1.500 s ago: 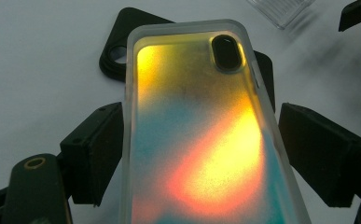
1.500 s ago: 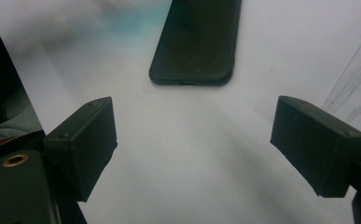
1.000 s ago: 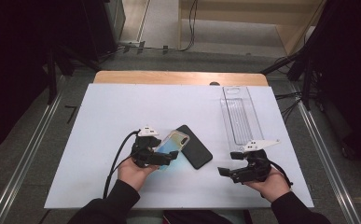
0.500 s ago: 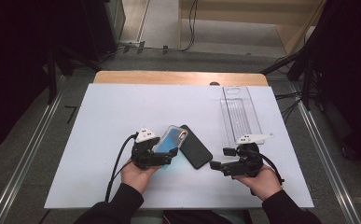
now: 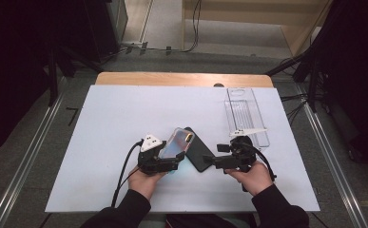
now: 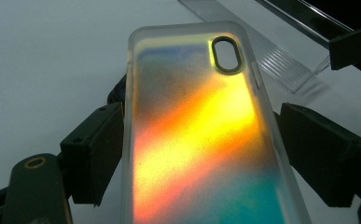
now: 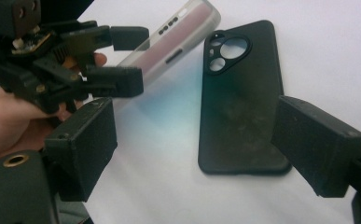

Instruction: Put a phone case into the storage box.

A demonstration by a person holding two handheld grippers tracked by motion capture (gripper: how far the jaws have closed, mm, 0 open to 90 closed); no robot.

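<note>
Since a second ago my right claw (image 5: 214,161) has slid in leftward toward the black phone (image 5: 197,148), and my left claw (image 5: 171,164) has lifted the case (image 5: 176,144) a little higher and tilted it.

Nearest me, my left claw holds the iridescent case across its width, one jaw on each long edge; in the left gripper view the case (image 6: 201,135) runs away from me between the jaws, glowing orange, yellow and teal, its camera cut-out at the far end. My left hand (image 5: 146,180) grips the tool from below.

My right claw stands wide, jaws apart and holding nothing. In the right gripper view the phone (image 7: 243,98) lies flat just ahead, between the jaw lines but untouched, back up, camera holes at its far end. Left of it, raised off the surface and tilted, is the case (image 7: 176,39) in the left claw (image 7: 122,56). My right hand (image 5: 248,175) is behind the tool.

Both claws work over a white sheet (image 5: 115,118) covering the table; it is plain and matte. Beyond my right claw, a clear plastic tray (image 5: 246,111) lies lengthwise on the sheet. Past the sheet a strip of bare wood (image 5: 172,79) shows at the table's far edge.

Around the table the floor (image 5: 29,156) is grey, with metal rails along both sides. Farther off, cables (image 5: 162,47) trail across the floor, and dark drapes close in left and right.
</note>
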